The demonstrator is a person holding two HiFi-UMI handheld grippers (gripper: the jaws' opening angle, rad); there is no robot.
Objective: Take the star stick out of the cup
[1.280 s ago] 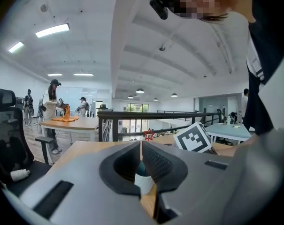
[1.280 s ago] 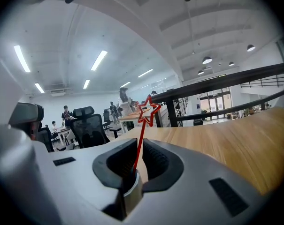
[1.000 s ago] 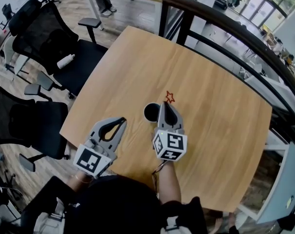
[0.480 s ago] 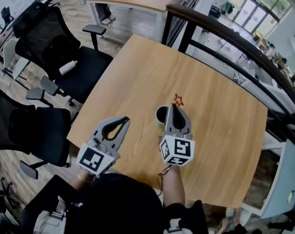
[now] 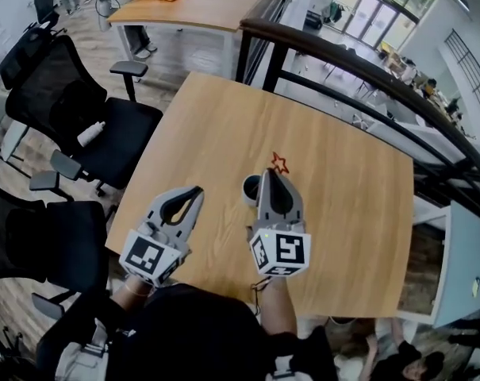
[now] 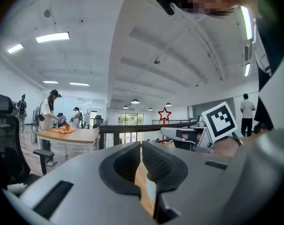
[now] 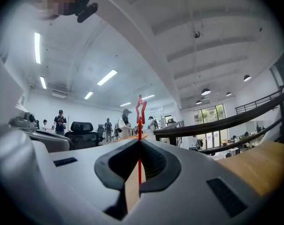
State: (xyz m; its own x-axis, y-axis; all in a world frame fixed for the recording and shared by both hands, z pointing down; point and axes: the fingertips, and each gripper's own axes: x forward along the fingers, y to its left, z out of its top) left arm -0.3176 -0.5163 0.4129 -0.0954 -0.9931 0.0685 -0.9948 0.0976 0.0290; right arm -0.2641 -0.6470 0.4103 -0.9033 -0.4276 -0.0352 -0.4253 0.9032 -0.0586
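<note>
The right gripper has risen slightly toward the head camera, its fingers clamped on the star stick. The star shows at 1 o'clock of the cup on the worktop. The pull-out looks under way, and the next move calls for a straight lift until the stick clears the rim. The left gripper hangs at 8 o'clock, fingers together and empty.

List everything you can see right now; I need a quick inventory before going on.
table: 1, light wood, centre
cup: 1, dark, on table by right gripper's tip
star stick: 1, red, in right gripper's jaws
chairs: 2, black, left of table
bottle: 1, white, on farther chair's seat
railing: 1, dark, behind table
far table: 1, wood, top left
left gripper: 1, grey, jaws shut, empty
right gripper: 1, grey, jaws shut on star stick
</note>
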